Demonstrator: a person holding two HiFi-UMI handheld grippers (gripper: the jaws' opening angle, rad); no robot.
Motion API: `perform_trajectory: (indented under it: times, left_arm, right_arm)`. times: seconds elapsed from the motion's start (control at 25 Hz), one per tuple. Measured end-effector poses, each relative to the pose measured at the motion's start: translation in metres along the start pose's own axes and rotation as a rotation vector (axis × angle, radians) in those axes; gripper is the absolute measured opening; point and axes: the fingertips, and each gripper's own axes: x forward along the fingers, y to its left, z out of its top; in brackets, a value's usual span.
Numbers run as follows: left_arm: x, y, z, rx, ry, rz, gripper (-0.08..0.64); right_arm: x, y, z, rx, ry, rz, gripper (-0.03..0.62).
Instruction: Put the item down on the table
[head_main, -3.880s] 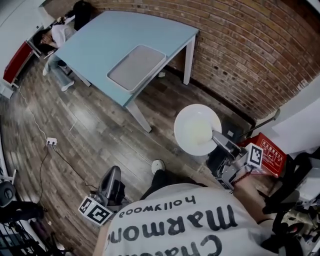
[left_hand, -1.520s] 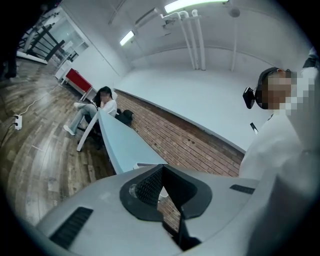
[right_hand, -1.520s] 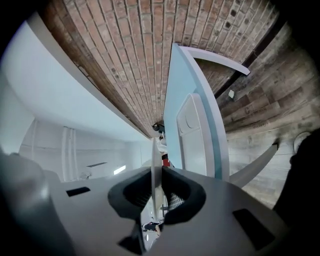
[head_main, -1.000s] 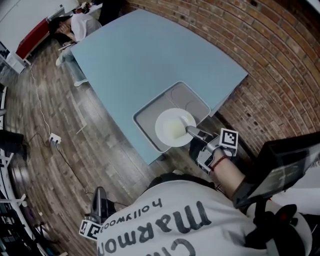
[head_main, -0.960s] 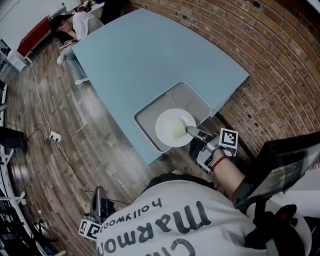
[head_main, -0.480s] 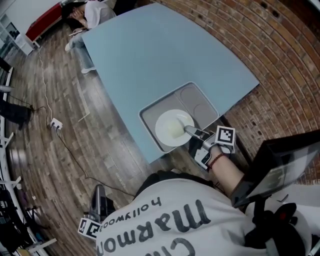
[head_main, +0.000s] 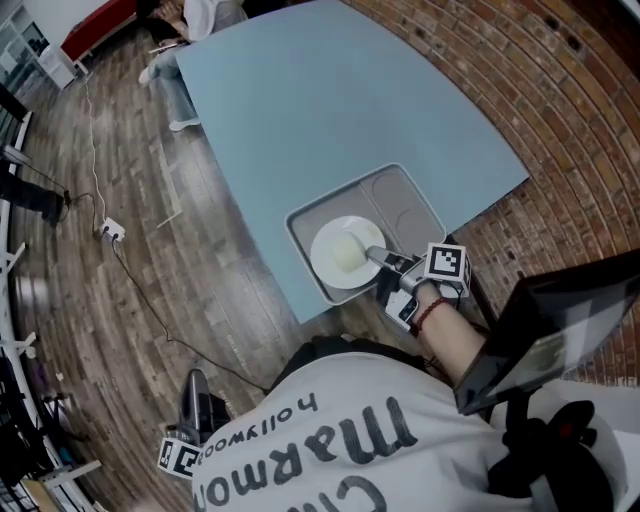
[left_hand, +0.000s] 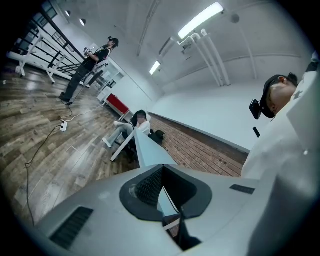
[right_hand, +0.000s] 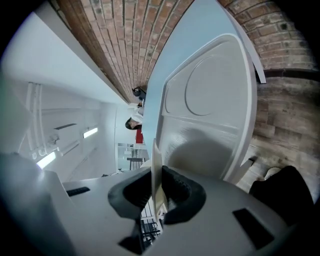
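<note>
- Floor (head_main: 130, 300): dark wood planks, left half of the head view; a power strip (head_main: 110, 232) with its cable lies at mid-left.
- Wall (head_main: 560, 100): red brick, upper right, along the bench's far edge.
- Bench (head_main: 330, 110): pale blue top, running from the upper centre down to the middle of the frame.
- Tray (head_main: 405, 200): grey, with compartments, on the bench's near corner at the frame's centre; a round recess shows in its upper right part.
- Plate (head_main: 345, 252): white, round, over the tray's large lower left compartment. Whether it rests on the tray cannot be told.
- Right gripper (head_main: 383, 260): just right of centre, held in a hand. Its fingers are closed on the plate's right rim, and the right gripper view shows the rim edge-on (right_hand: 156, 170) between the pads, with the tray (right_hand: 215, 100) behind.
- Left gripper (head_main: 197, 385): lower left, low over the floor and well apart from the bench. Its fingers stand at a narrow gap, with nothing between them.
</note>
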Motion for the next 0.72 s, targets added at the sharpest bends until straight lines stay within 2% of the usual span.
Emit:
perform_trajectory:
  times: [0.28, 0.56, 0.72]
  left_arm:
    - [-0.002, 0.007, 0.003, -0.007, -0.018, 0.024, 0.006]
    - [-0.005, 0.01, 0.002, -0.013, -0.026, 0.045, 0.006]
    - [-0.006, 0.01, 0.001, -0.016, -0.024, 0.05, 0.006]
  right_arm:
    - [0.017, -0.002, 0.0, -0.023, 0.023, -0.031, 0.038]
    - [0.025, 0.002, 0.005, -0.155, 0.049, -0.074, 0.038]
    - [0.027, 0.002, 0.007, -0.16, 0.042, -0.073, 0.038]
